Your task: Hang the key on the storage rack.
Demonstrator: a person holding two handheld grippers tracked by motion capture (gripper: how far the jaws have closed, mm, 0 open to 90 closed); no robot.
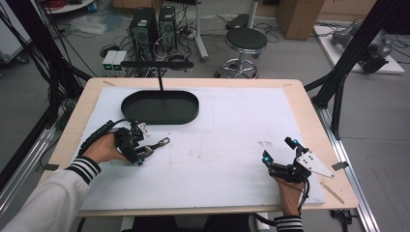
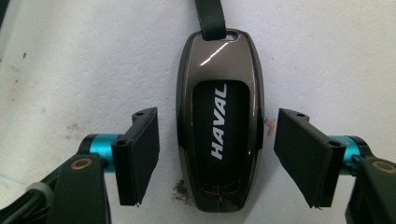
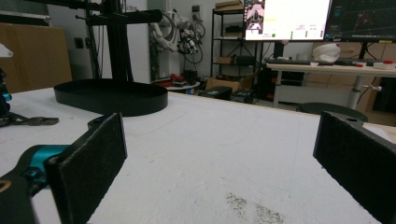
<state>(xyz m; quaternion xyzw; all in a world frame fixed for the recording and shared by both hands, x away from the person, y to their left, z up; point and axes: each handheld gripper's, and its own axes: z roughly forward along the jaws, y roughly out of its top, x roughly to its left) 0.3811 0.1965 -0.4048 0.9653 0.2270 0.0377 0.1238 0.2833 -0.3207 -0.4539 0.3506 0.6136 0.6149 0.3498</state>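
A glossy grey car key fob (image 2: 219, 116) marked HAVAL lies flat on the white mat (image 1: 217, 145). A black strap (image 2: 210, 16) runs off its far end to a metal ring (image 1: 164, 141). My left gripper (image 2: 219, 158) is open and straddles the fob, one pad (image 2: 140, 154) on each side with small gaps. In the high view the left gripper (image 1: 140, 149) sits at the mat's left, held by a hand in a striped cuff. My right gripper (image 1: 278, 150) rests open near the front right, nothing between its pads (image 3: 88, 163).
A black oval tray (image 1: 159, 107) with an upright T-shaped stand (image 1: 159, 72) sits at the back left of the mat; in the right gripper view the tray (image 3: 112, 95) lies ahead to the left. Beyond the table's far edge are a stool (image 1: 245, 41) and computer towers (image 1: 152, 26).
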